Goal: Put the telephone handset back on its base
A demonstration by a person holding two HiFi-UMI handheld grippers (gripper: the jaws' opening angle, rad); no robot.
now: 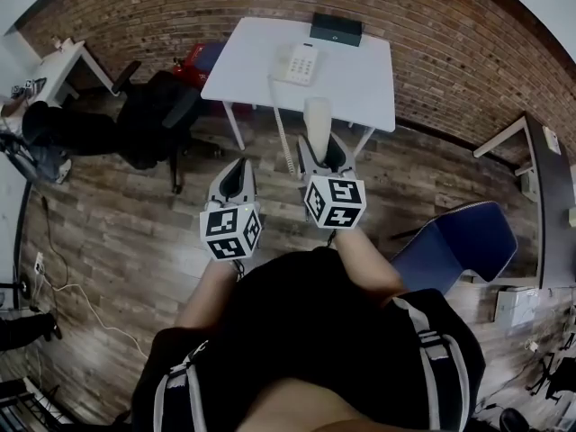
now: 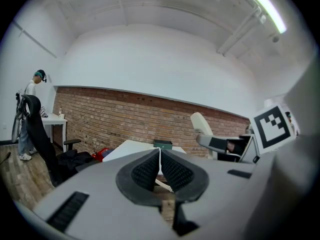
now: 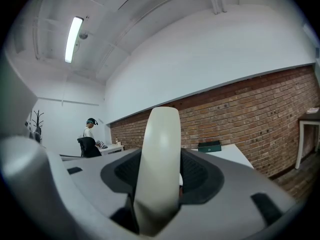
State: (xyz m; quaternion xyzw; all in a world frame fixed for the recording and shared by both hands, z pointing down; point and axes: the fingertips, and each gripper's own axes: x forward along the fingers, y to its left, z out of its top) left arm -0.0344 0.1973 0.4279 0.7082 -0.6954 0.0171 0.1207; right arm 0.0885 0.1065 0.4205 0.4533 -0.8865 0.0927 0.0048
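The cream telephone handset (image 1: 317, 120) stands upright between the jaws of my right gripper (image 1: 322, 156), which is shut on it; in the right gripper view the handset (image 3: 160, 164) fills the middle of the jaws. Its coiled cord (image 1: 283, 124) runs up to the telephone base (image 1: 300, 63) on the white table (image 1: 360, 70), some way ahead of both grippers. My left gripper (image 1: 236, 180) is beside the right one, over the wooden floor, its jaws shut with nothing in them (image 2: 160, 171).
A dark green box (image 1: 336, 30) lies at the table's far edge. A black office chair (image 1: 153, 115) and a red object (image 1: 191, 61) stand left of the table. A blue chair (image 1: 463, 241) is at my right. A person (image 2: 30, 114) stands far left by another desk.
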